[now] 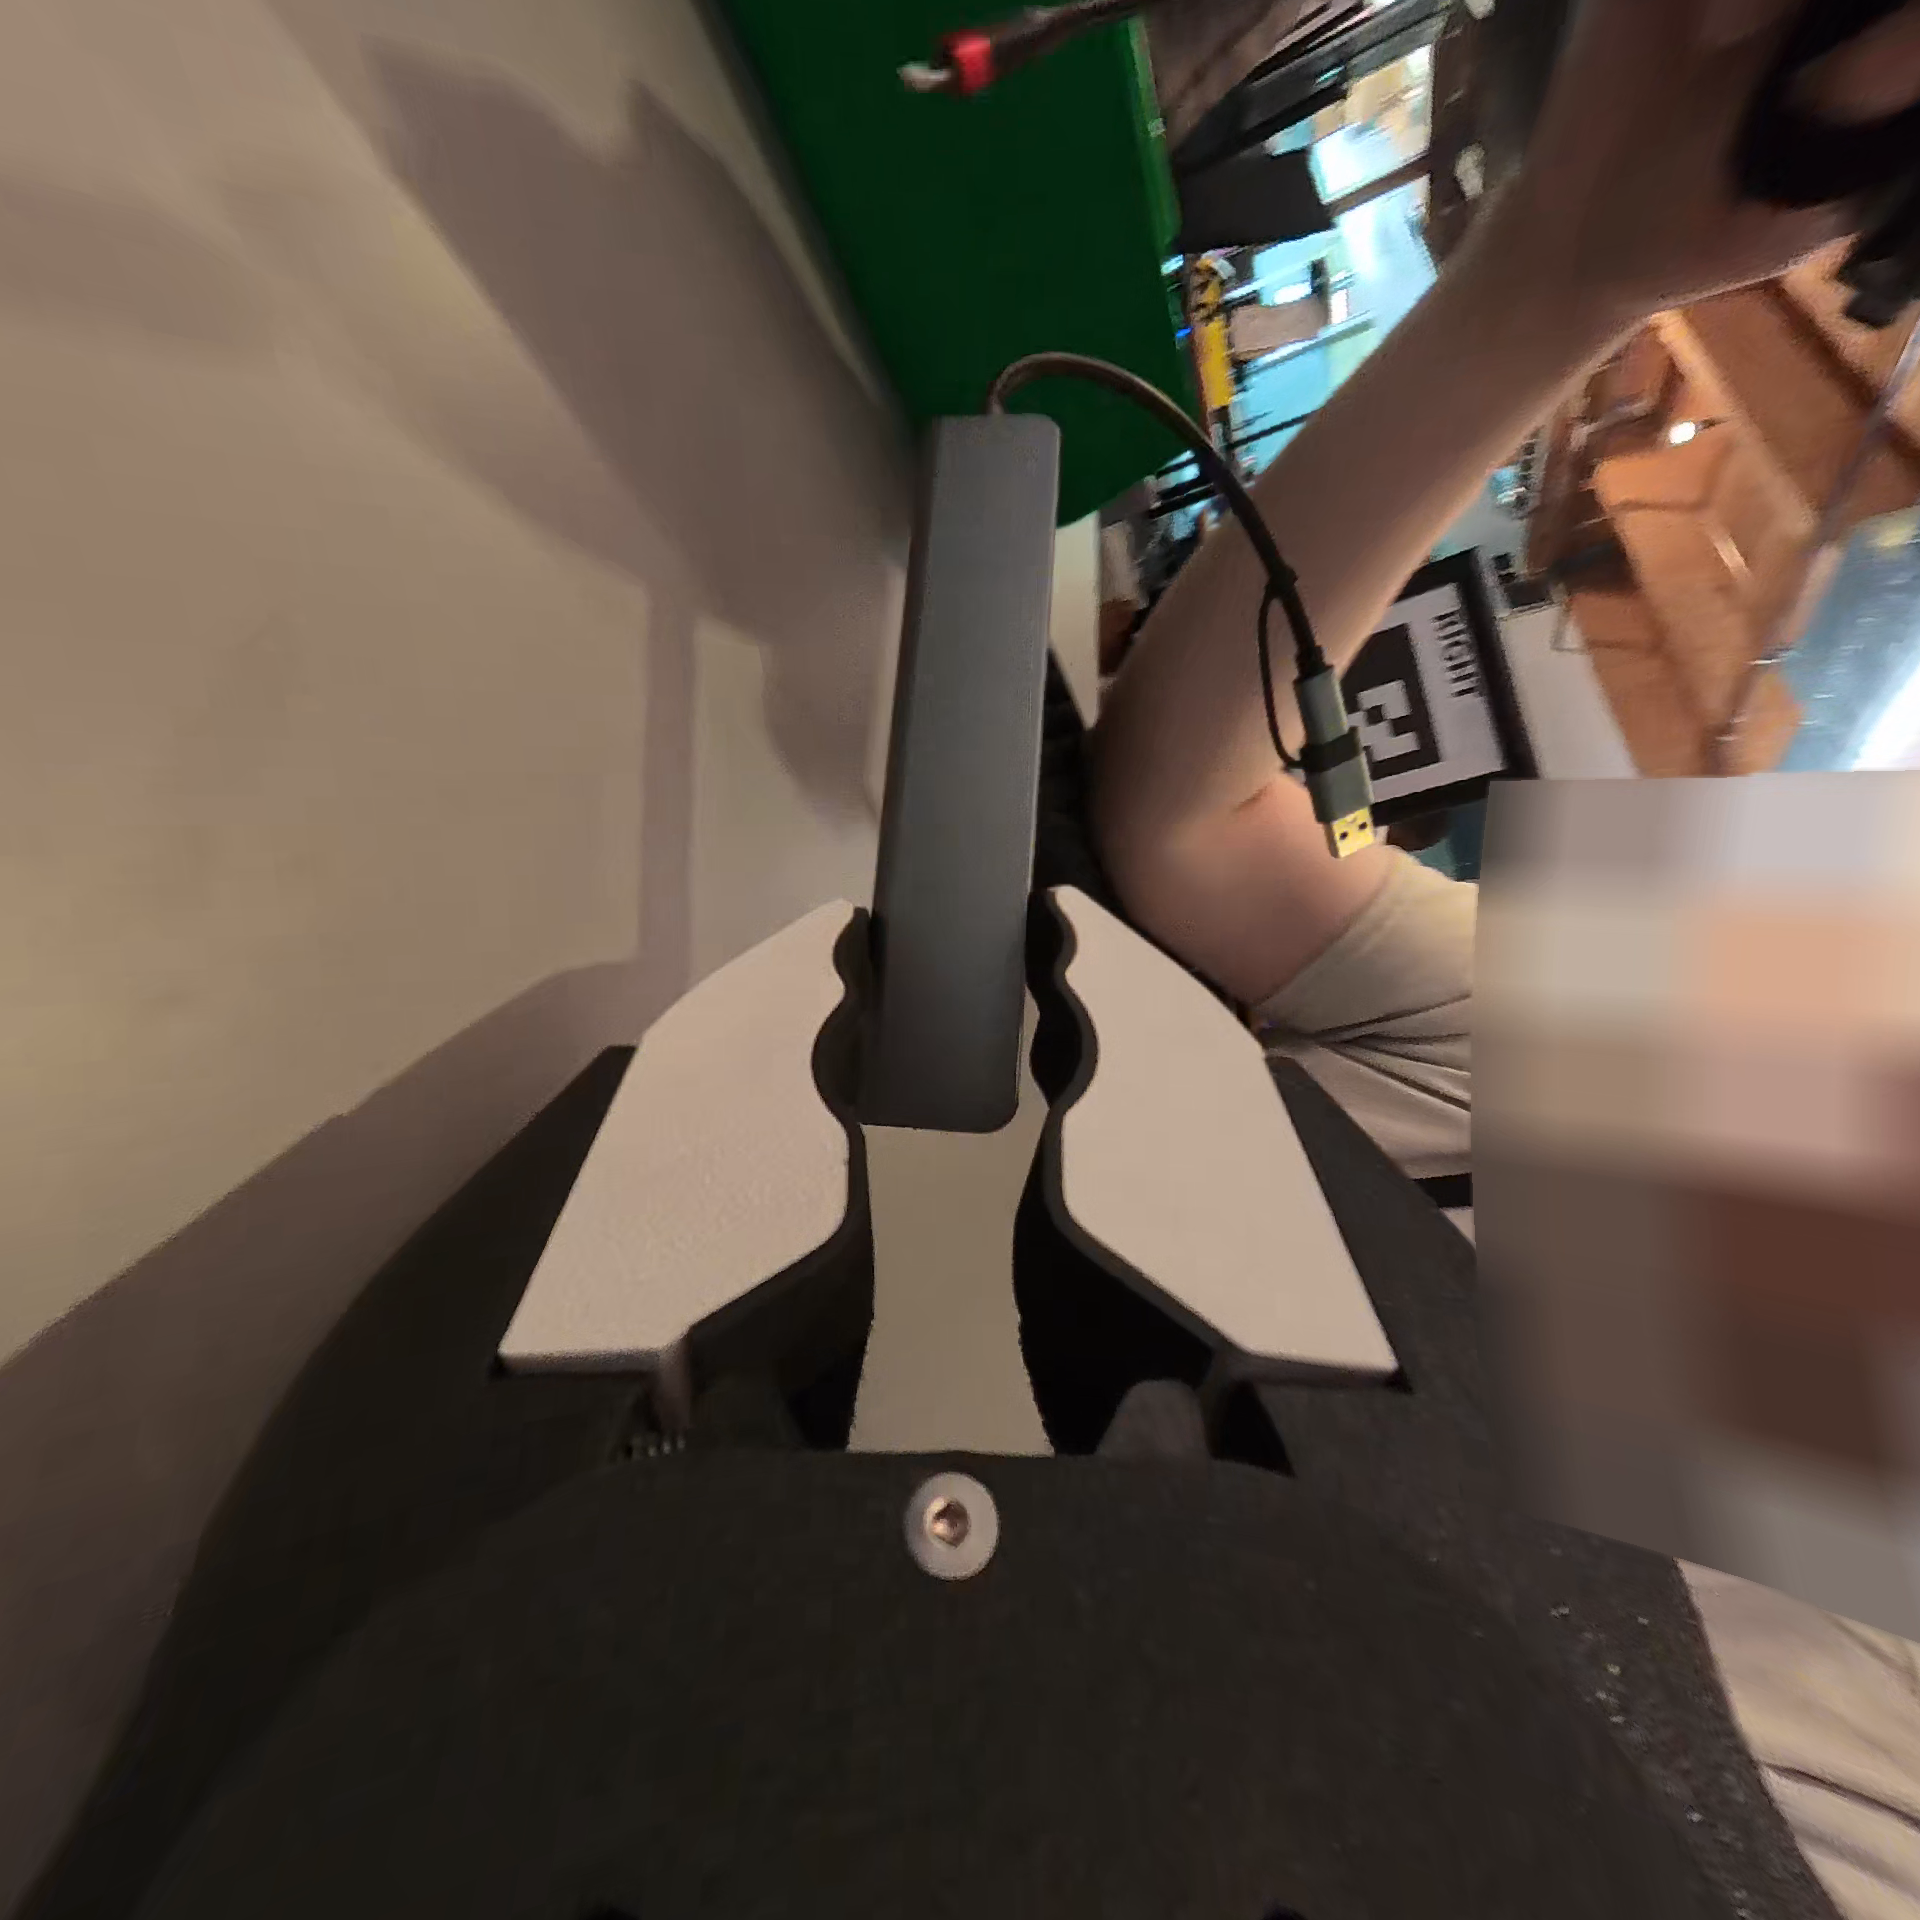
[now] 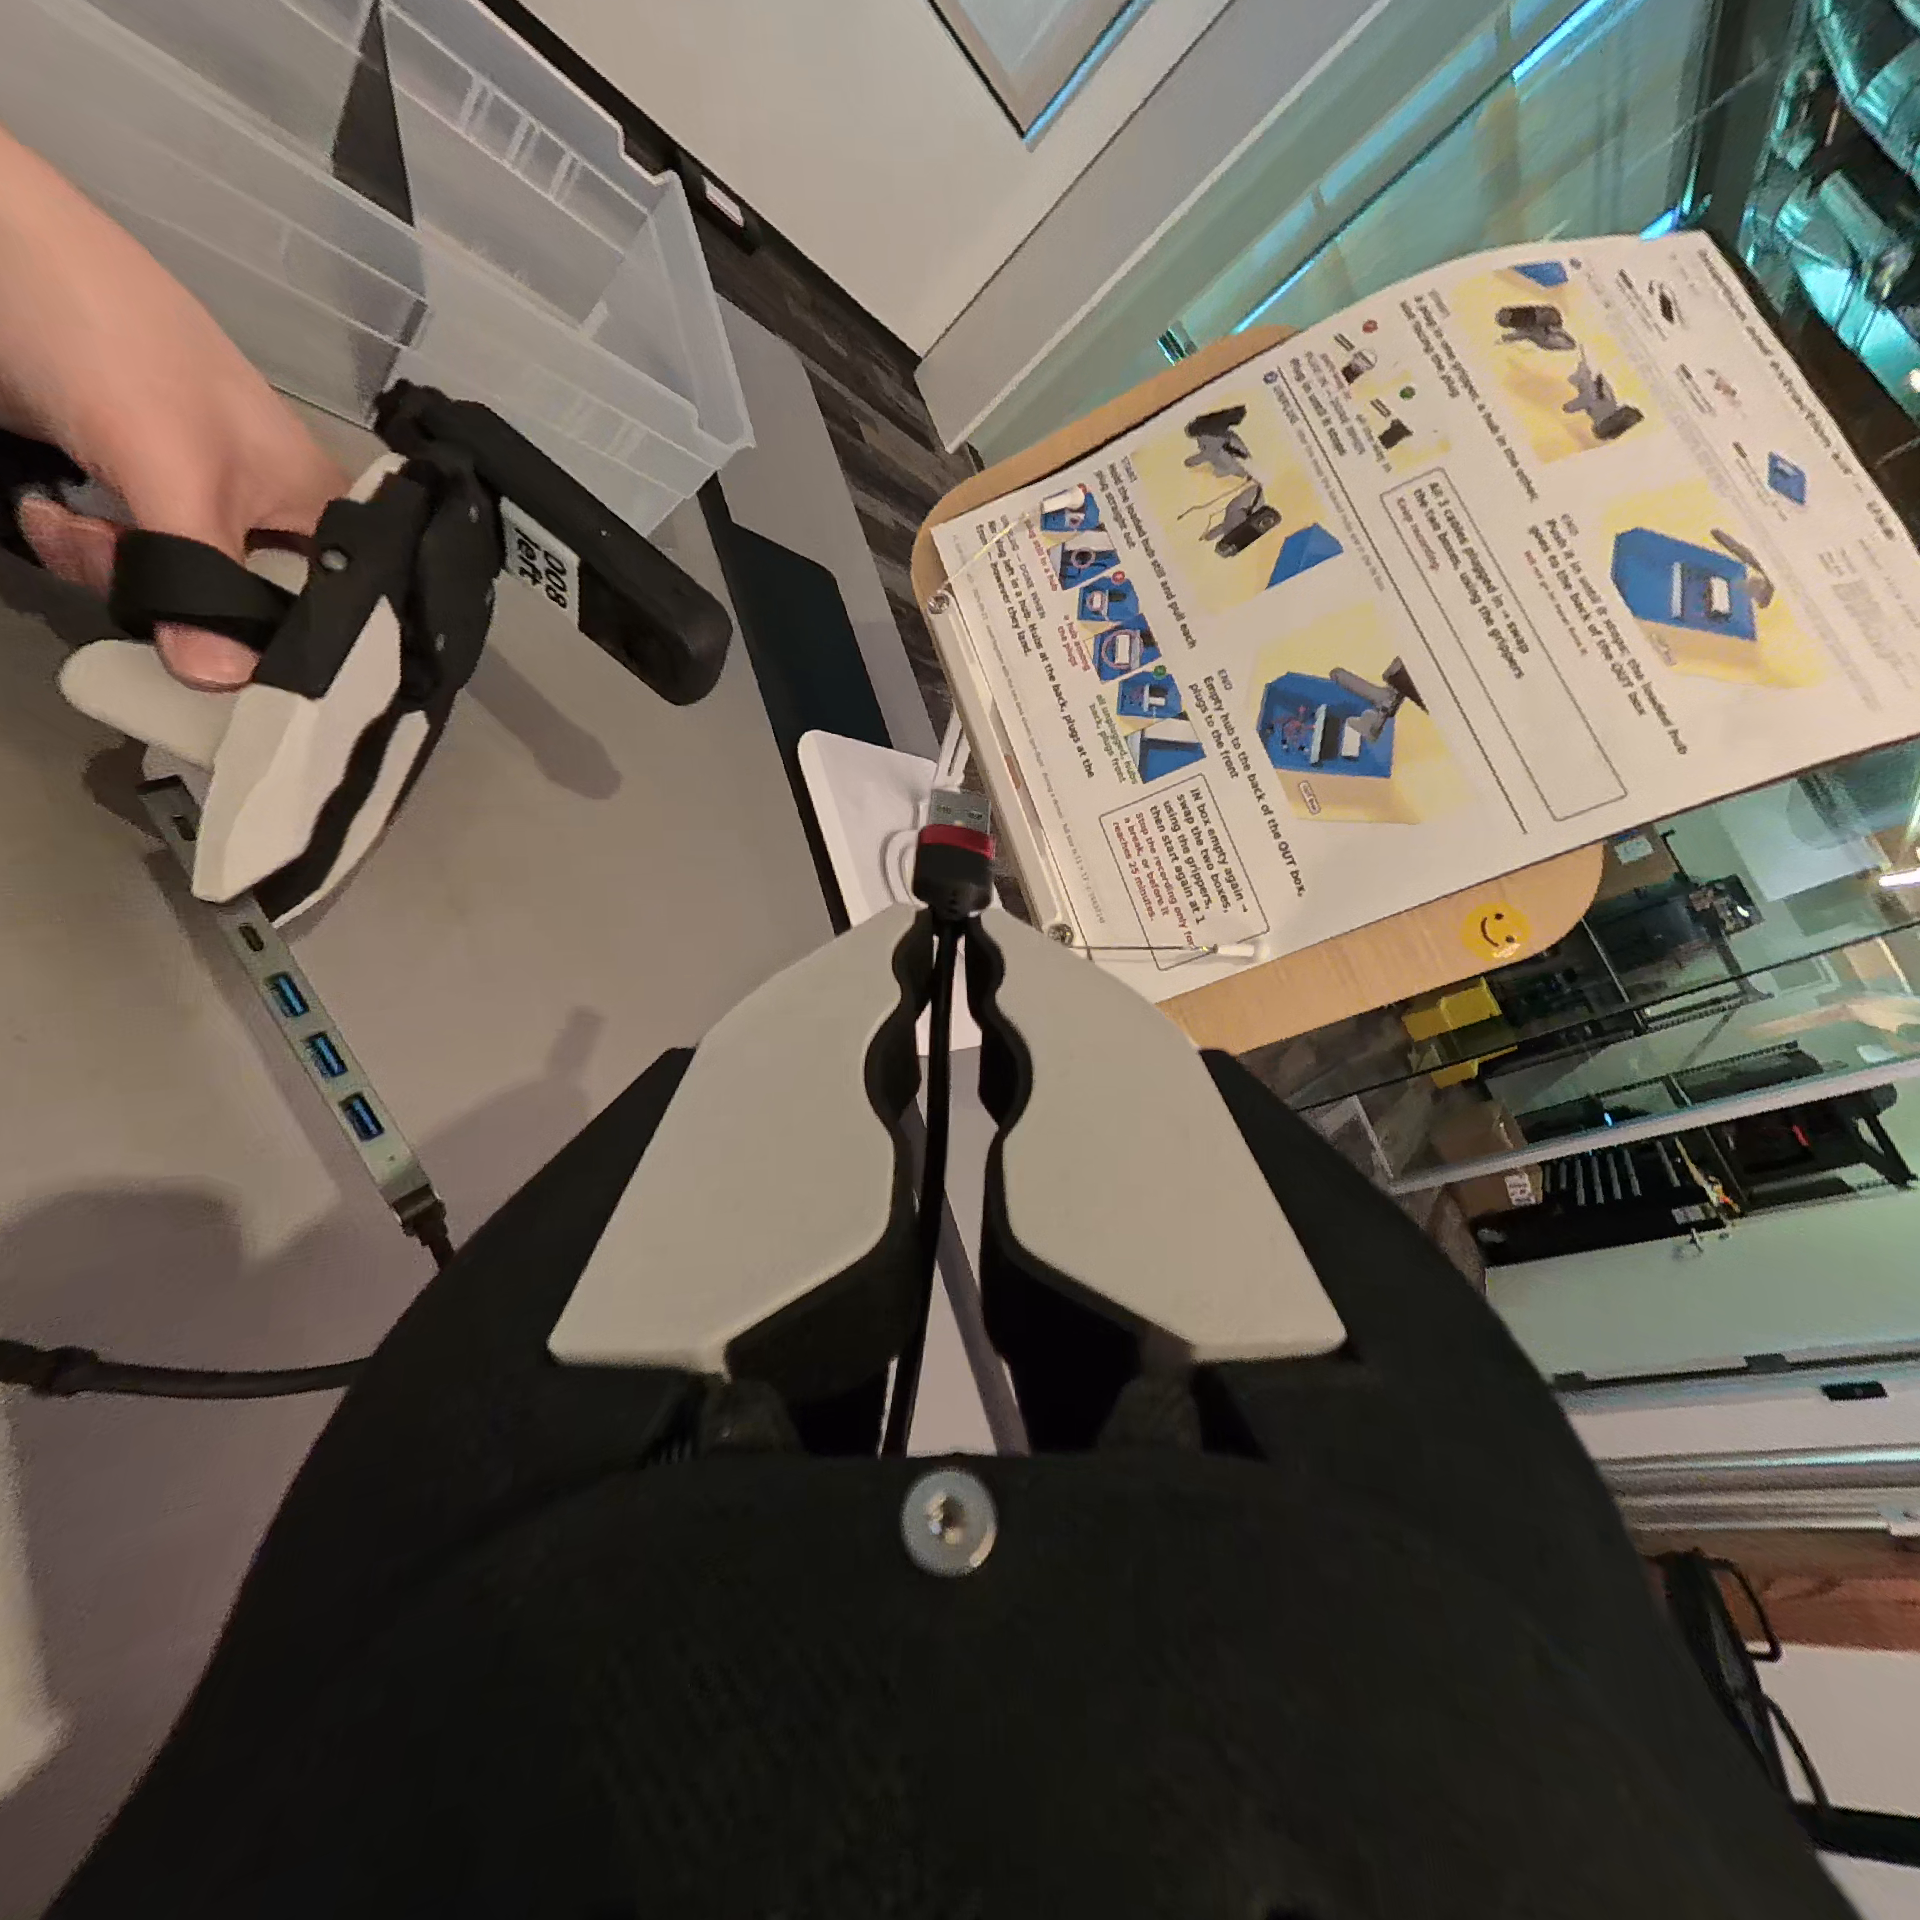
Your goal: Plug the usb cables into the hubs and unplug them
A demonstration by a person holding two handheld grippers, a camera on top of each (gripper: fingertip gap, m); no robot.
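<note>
We have the left gripper [image 1: 951,935] clamped on the grey hub [image 1: 961,769], which runs straight out ahead of its fingers. Our right gripper [image 2: 943,925] pinches the black cable just behind the red-collared USB plug [image 2: 954,842] — plug forward, free. Insertion looks next: we must turn the plug toward the blue ports [image 2: 324,1055], off to the right gripper's left.

Dark grey hub [image 1: 961,769] with blue ports [image 2: 324,1055]; red-collared black cable plug [image 2: 953,854]; green mat [image 1: 997,239].
</note>
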